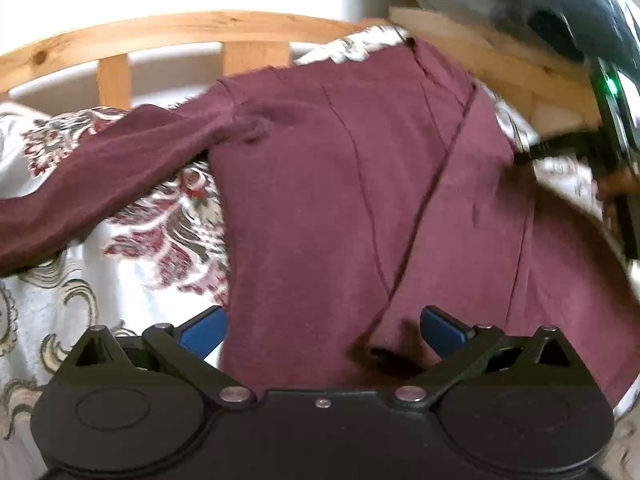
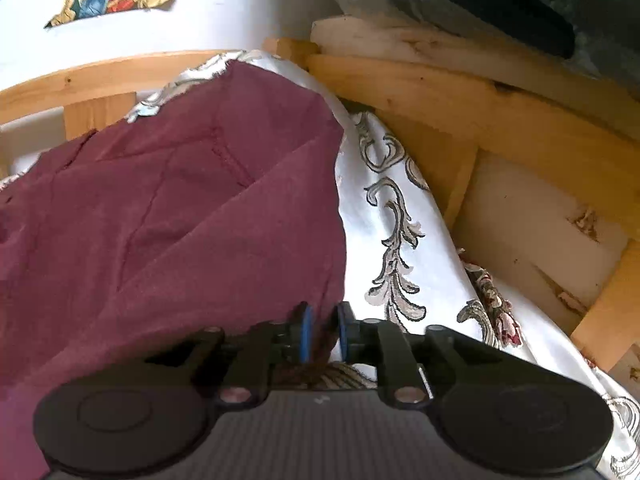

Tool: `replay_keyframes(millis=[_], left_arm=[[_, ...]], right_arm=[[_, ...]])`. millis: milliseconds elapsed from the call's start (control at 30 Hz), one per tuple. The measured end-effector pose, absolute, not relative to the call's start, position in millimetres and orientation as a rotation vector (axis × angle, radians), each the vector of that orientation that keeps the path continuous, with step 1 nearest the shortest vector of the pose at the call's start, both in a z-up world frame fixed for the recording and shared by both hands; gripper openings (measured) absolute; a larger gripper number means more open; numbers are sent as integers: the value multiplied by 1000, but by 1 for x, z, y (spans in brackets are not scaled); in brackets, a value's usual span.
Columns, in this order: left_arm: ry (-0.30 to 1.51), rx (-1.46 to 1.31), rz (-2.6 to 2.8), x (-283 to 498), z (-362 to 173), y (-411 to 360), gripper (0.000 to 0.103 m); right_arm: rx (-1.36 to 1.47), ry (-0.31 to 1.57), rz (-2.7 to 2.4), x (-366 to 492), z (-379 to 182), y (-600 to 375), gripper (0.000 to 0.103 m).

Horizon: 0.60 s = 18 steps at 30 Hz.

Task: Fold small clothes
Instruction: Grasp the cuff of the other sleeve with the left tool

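While my right tool (image 2: 322, 334) pinches the maroon shirt's (image 1: 360, 200) near corner, my left tool (image 1: 322, 330) hovers spread over its hem — sleeve (image 1: 92, 176) trailing left across the bed (image 1: 132, 276).

We see a bed with a pale wooden frame (image 1: 168, 30) whose rail and upright slats run along its far side and, in the right wrist view, its right side (image 2: 472, 92). A white bedspread (image 1: 132, 276) printed with red and grey floral scrolls covers the bed; in the right wrist view its edge (image 2: 404, 220) drops toward the frame. Directly on the bedspread lies a maroon long-sleeved top (image 1: 340, 184), spread mostly flat, one sleeve (image 1: 80, 176) stretched out to the left across the print. In the right wrist view the top (image 2: 168, 216) shows a layer folded over diagonally, its right edge near the bedspread's edge.
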<state>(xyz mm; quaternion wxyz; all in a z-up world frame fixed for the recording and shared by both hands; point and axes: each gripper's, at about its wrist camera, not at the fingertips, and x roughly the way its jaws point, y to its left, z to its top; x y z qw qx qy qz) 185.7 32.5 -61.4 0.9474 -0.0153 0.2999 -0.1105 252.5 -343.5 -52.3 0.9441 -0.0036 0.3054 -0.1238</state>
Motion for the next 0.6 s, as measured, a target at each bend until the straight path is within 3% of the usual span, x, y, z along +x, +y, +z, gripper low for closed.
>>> replay_keyframes(millis=[67, 133, 333, 467, 600], left_arm=[[566, -71, -184, 184, -51, 40, 102], [530, -85, -112, 184, -41, 48, 102], [458, -119, 265, 175, -12, 89, 102], [471, -48, 512, 160, -2, 120, 102], [416, 8, 698, 147, 20, 151, 102]], right_arm=[[1, 609, -242, 243, -48, -339, 45], [9, 592, -219, 234, -41, -332, 51], [30, 547, -90, 189, -28, -289, 89], [13, 523, 20, 158, -24, -252, 102], [-35, 509, 119, 134, -23, -215, 103]])
